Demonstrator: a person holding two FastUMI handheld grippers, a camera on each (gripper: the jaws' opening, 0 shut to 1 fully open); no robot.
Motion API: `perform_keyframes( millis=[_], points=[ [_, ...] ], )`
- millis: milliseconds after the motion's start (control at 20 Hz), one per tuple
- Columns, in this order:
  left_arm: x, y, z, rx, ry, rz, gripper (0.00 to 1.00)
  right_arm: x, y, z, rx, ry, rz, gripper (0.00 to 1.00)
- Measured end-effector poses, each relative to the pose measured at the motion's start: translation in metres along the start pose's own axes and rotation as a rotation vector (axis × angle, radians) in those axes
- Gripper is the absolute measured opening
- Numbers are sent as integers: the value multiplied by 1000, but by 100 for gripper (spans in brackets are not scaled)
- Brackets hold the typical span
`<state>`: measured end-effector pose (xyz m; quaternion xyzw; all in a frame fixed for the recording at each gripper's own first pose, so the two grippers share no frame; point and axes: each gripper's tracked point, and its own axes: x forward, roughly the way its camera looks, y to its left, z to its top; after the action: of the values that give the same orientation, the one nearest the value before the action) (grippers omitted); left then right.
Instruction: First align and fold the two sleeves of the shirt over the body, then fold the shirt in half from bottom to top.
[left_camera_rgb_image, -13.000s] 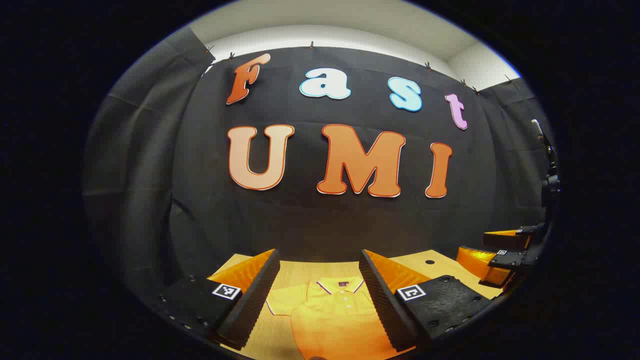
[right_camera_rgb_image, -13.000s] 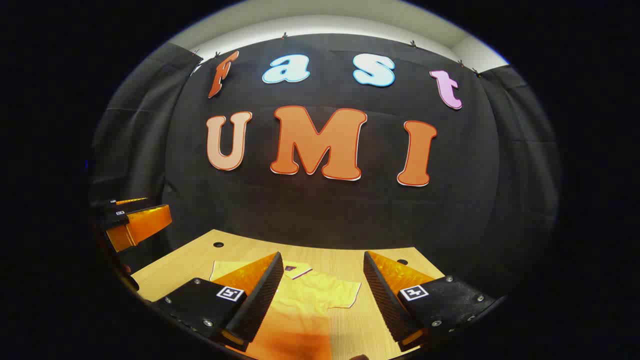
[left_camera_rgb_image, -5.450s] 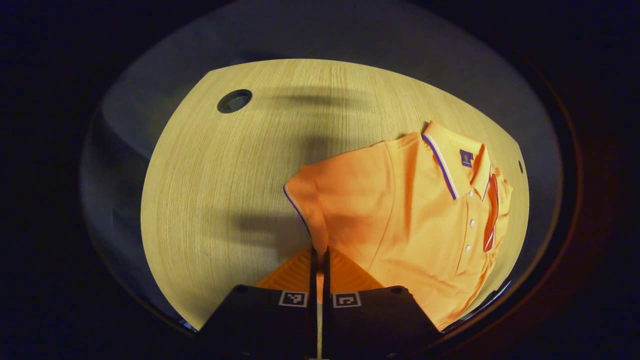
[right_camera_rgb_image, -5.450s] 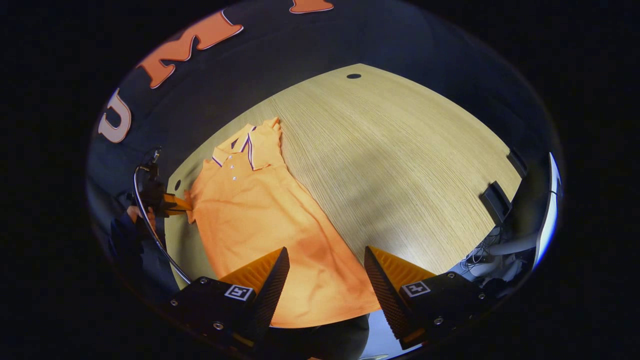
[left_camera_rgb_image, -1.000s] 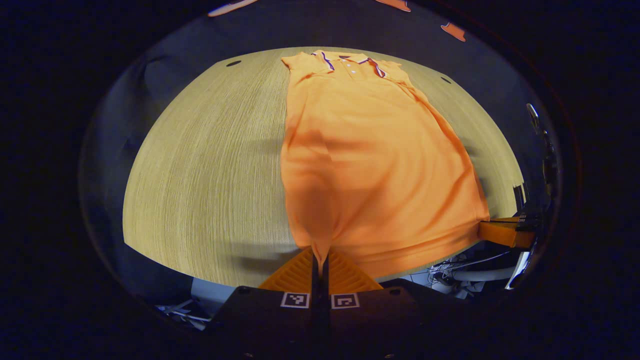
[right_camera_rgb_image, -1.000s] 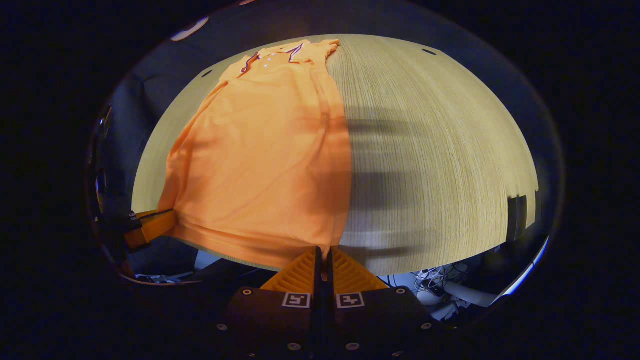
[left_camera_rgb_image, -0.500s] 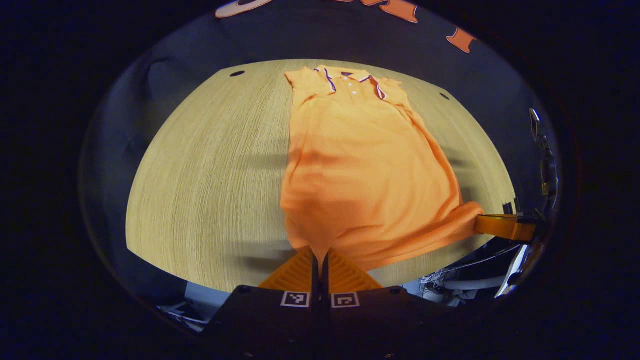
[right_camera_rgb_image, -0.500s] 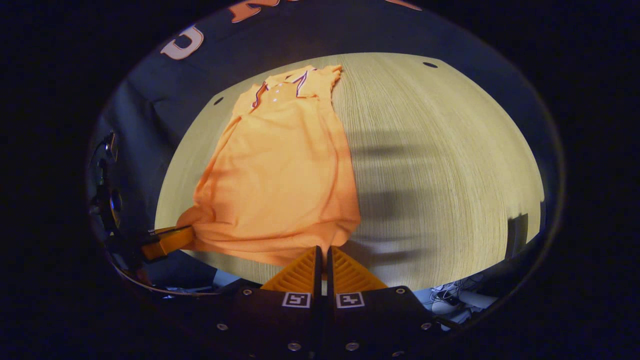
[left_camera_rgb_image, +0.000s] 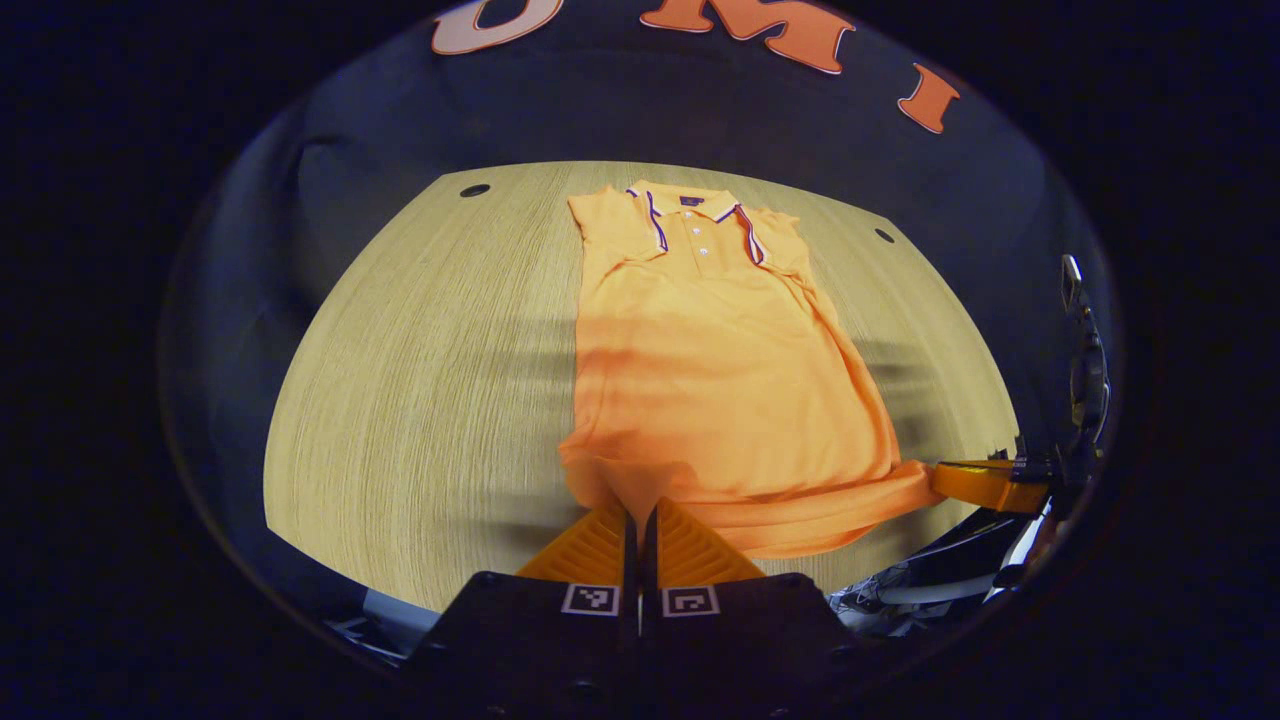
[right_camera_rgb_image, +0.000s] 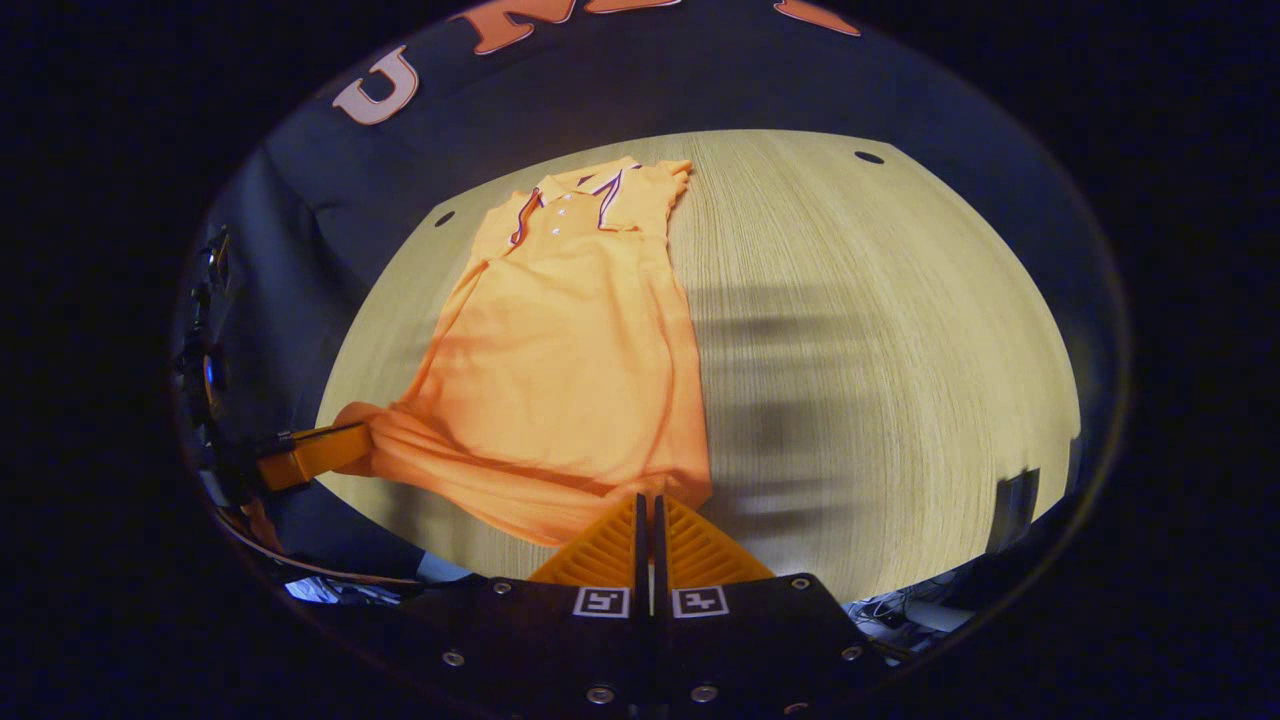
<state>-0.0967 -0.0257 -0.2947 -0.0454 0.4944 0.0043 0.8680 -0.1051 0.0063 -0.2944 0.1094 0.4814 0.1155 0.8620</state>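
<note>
Fingers of the left gripper (left_camera_rgb_image: 637, 515) and right gripper (right_camera_rgb_image: 650, 505) clenched on the orange shirt's (left_camera_rgb_image: 720, 370) bottom hem corners, sleeves folded in, collar far across the worktop (left_camera_rgb_image: 420, 380)

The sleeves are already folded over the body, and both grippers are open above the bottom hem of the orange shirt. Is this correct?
Not quite: the grippers are not open. The left gripper and right gripper are each shut on a bottom-hem corner of the orange shirt, as the left and right gripper views show. The sleeves are indeed folded over the body.

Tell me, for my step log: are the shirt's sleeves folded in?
Folded in: the shirt lies as a narrow strip on the table, no sleeve sticking out.
</note>
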Motion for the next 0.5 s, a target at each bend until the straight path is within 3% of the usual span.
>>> perform_keyframes(
  millis=[250, 500],
  points=[
    [4, 2, -17, -14, 28, 10, 1, 2, -2, -44, 5, 81, -3, 1],
    [5, 1, -24, -15, 36, 6, 1, -12, 13, -43, 17, 56, 58, 1]
  ],
)
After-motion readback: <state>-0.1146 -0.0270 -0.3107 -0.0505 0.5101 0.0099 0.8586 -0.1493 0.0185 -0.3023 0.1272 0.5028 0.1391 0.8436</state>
